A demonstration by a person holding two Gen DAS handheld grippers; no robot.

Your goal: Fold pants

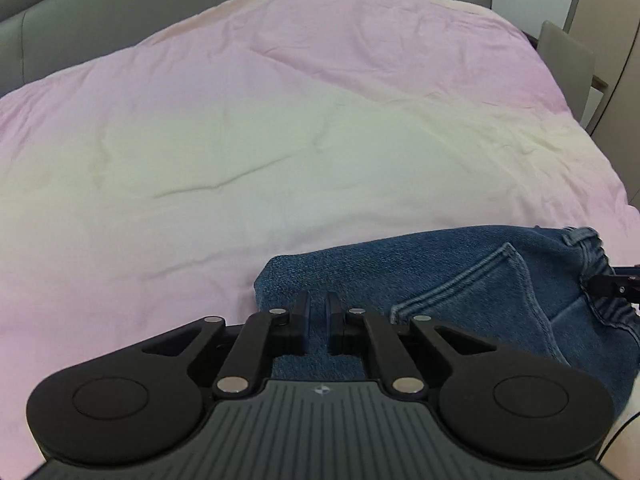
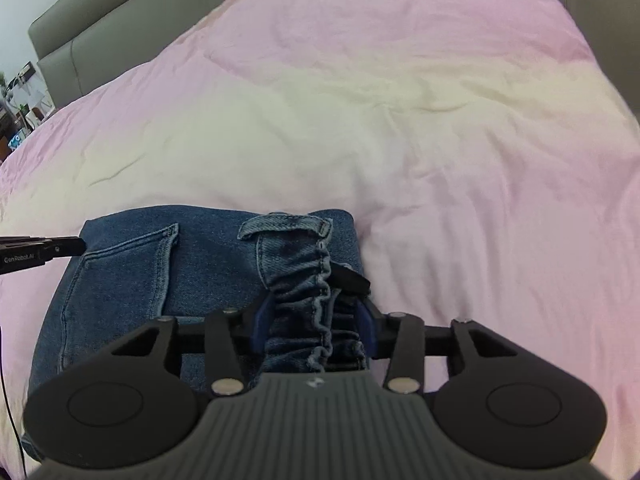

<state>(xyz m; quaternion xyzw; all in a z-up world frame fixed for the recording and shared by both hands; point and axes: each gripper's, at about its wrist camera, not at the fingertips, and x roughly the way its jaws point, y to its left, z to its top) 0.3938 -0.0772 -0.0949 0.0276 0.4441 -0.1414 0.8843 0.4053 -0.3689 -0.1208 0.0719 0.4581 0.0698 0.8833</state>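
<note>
The denim pants (image 2: 200,280) are laid folded at the near edge of the pink bedding (image 2: 400,140). The left gripper (image 1: 319,304) is nearly pressed together over the cloth; the right gripper (image 2: 316,312) is spread around the gathered waistband (image 2: 316,292), apparently unclamped. Denim is judged soft, moderately heavy and non-slippery; the thick waistband and hems are best gripped.

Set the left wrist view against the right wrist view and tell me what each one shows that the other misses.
Left wrist only: the left gripper up close, jaws nearly shut over a folded denim edge.
Right wrist only: the right gripper straddling the gathered elastic waistband, plus a cluttered shelf at the far left.
Both: the folded jeans, their back pocket, the pink bedcover and the grey headboard.
</note>
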